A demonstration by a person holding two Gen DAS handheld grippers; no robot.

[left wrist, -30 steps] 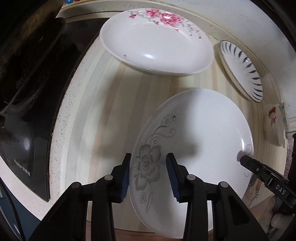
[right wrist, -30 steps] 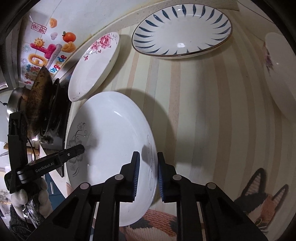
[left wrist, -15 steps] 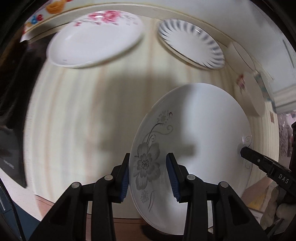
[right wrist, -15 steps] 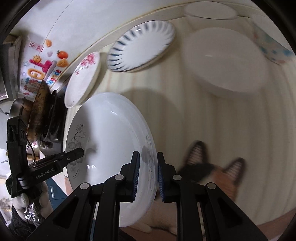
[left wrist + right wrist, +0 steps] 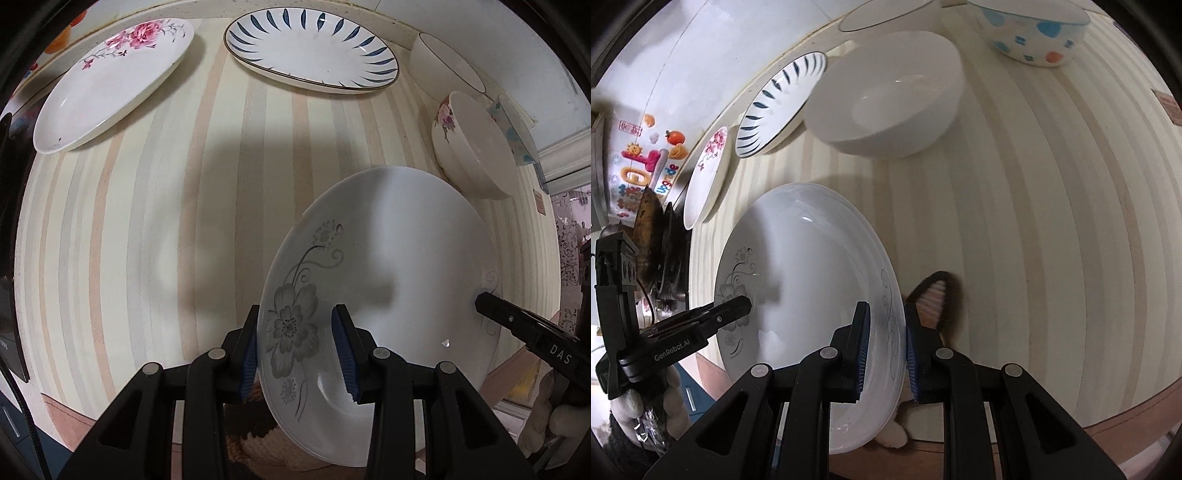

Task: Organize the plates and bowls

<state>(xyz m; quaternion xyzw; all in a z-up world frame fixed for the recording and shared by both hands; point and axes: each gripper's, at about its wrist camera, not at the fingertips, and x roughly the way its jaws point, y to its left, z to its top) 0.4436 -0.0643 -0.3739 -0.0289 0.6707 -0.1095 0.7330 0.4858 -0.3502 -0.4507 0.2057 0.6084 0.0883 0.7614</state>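
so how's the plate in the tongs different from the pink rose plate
The grey-flower plate has a grey printed bloom; the pink rose plate has a pink spray on its rim.
The grey-flower plate is held off the striped counter, clamped at opposite edges by the left tongs and right tongs; the pink rose plate rests on the counter, untouched.
Both are white and shallow.

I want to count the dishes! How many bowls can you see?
3. A plain white bowl sits mid-counter beside the blue-striped plate, a blue-spotted bowl farther right, and a thin-rimmed bowl at the wall. Others may be hidden.
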